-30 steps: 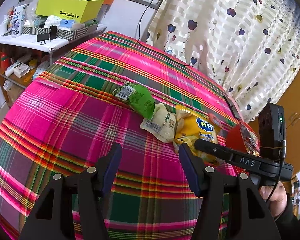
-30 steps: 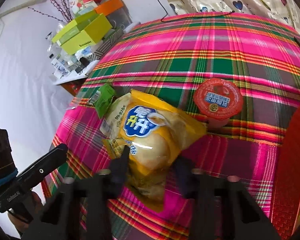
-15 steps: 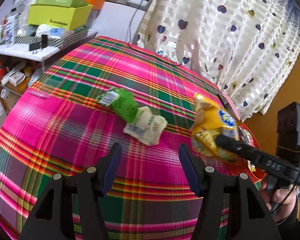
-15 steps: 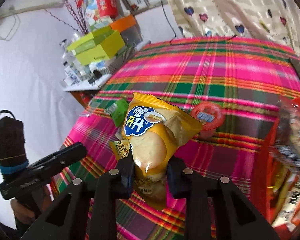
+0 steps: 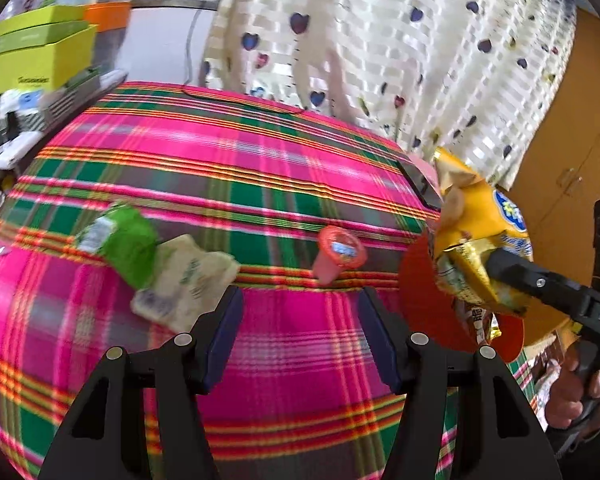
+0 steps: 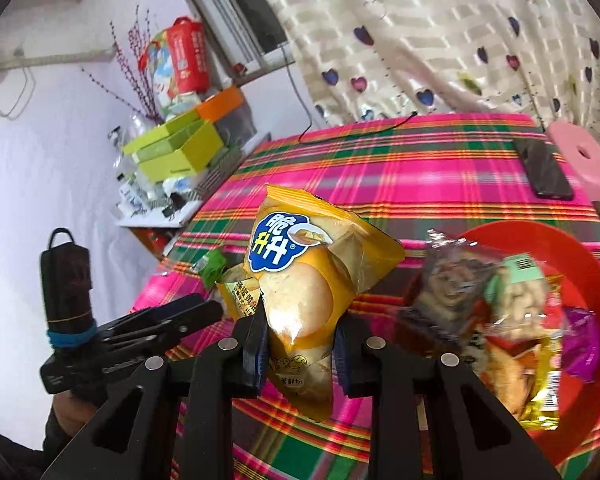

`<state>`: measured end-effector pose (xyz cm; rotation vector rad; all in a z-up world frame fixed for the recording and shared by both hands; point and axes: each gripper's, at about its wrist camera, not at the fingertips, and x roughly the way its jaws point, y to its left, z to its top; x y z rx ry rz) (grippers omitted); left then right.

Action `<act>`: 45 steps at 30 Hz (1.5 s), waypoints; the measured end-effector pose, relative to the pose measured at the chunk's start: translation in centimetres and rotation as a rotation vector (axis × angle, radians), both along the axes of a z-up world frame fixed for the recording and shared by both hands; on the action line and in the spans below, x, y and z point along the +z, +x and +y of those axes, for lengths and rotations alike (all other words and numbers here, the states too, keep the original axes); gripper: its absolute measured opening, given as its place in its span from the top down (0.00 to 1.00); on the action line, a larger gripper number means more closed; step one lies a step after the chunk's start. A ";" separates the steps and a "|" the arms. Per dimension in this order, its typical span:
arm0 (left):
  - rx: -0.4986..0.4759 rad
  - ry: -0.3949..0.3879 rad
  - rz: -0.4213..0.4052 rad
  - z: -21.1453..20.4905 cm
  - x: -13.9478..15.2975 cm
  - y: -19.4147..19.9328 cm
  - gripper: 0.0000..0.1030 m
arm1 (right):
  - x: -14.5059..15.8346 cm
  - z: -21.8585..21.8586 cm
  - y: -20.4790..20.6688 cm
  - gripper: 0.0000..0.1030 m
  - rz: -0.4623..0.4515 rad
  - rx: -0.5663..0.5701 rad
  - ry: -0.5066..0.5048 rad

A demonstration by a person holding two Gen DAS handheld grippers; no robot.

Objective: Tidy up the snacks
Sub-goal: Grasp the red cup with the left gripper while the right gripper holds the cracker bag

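My right tongs [image 6: 300, 350] grip a yellow snack bag [image 6: 304, 280] raised beside the red bowl [image 6: 580, 272], which already holds several packets. My left tongs [image 5: 300, 332] gape wide, empty. Green packet [image 5: 128, 240], pale packet [image 5: 184, 280] and jelly cup [image 5: 338, 252] remain on the tablecloth [image 5: 220, 152].

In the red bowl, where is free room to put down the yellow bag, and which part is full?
The red bowl is bare along its far and right inner wall, behind the snack packs. Its near left half is crowded with those packs. The right claw grips the yellow bag left of the bowl.
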<state>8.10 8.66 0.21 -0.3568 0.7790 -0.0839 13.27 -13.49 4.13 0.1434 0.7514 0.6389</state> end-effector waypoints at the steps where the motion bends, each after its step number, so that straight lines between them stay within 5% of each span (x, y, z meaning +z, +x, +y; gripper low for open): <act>1: -0.007 0.003 0.004 -0.3 -0.1 0.4 0.42 | 0.1 -0.3 0.1 0.77 -0.002 -0.006 0.002; 24: -0.088 0.116 0.082 -5.4 -2.9 8.2 0.42 | -0.5 -4.7 2.2 0.77 0.019 -0.070 0.034; 28: -0.084 0.143 0.065 -5.7 -2.9 8.5 0.43 | -0.7 -5.1 2.4 0.77 0.024 -0.077 0.036; 30: -0.081 0.154 0.061 -5.8 -2.9 8.5 0.55 | -0.7 -5.2 2.4 0.77 0.025 -0.081 0.036; 45: -0.051 0.147 0.008 -4.8 -1.2 6.2 0.56 | -0.2 -5.9 2.0 0.77 0.015 -0.094 0.041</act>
